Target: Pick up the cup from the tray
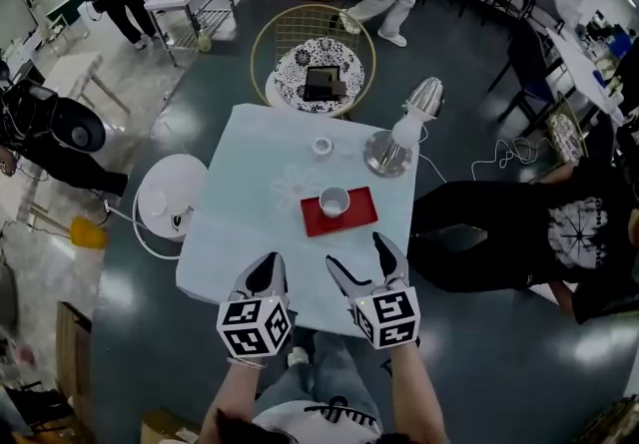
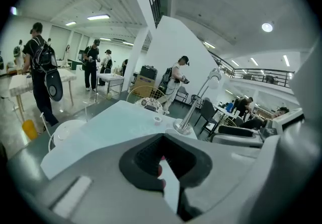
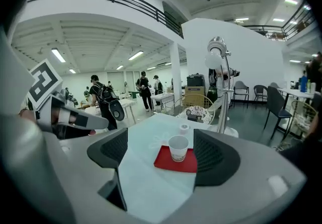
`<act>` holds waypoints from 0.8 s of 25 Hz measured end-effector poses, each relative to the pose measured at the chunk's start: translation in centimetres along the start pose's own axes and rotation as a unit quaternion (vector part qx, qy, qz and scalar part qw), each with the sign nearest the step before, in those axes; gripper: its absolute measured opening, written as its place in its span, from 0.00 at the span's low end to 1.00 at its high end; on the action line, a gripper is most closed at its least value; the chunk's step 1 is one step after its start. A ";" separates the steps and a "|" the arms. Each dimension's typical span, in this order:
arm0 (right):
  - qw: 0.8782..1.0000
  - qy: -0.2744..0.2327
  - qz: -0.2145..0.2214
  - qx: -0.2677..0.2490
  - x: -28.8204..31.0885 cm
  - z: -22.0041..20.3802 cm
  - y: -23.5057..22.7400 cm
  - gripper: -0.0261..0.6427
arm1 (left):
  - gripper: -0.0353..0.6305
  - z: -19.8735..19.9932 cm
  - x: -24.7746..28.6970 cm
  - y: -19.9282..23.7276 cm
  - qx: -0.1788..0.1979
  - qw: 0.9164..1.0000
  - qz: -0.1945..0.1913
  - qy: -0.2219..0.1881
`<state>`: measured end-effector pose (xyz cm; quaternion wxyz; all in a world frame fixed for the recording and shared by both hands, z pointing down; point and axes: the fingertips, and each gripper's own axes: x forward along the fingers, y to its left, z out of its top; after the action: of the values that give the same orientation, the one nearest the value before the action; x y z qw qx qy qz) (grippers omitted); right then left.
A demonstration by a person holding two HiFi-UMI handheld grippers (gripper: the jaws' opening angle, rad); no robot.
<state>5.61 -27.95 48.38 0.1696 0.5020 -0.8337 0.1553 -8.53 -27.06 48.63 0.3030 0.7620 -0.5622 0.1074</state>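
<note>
A white paper cup (image 1: 333,201) stands upright on a small red tray (image 1: 357,220) in the middle of the pale blue table (image 1: 250,203). In the right gripper view the cup (image 3: 178,148) and tray (image 3: 168,162) show between the two jaws, a short way ahead. My right gripper (image 1: 363,259) is open, held over the table's near edge just short of the tray. My left gripper (image 1: 267,275) hovers to the tray's near left with its jaws together and nothing in them. In the left gripper view the left gripper (image 2: 163,160) has its dark pads meeting and hides most of the table.
A small white roll (image 1: 321,145) lies beyond the tray. A chrome desk lamp (image 1: 397,139) stands at the table's far right corner. A round white stool (image 1: 170,195) is left of the table, a gold wire chair (image 1: 312,58) behind it. A seated person (image 1: 529,232) is close on the right.
</note>
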 end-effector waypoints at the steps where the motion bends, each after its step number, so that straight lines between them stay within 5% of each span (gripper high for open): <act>1: 1.000 0.002 0.001 0.002 0.8 -0.1 -0.6 0.66 | 0.05 -0.3 0.8 -0.1 0.001 1.000 0.000 0.005; 20: 0.996 0.073 0.043 0.011 15.0 -6.8 -5.6 0.70 | 0.05 -2.6 11.2 3.5 -0.019 0.997 0.055 0.044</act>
<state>4.89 -39.27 61.55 0.2182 0.4549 -0.8380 0.2078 -7.40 -35.02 57.50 0.3351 0.7188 -0.5913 0.1463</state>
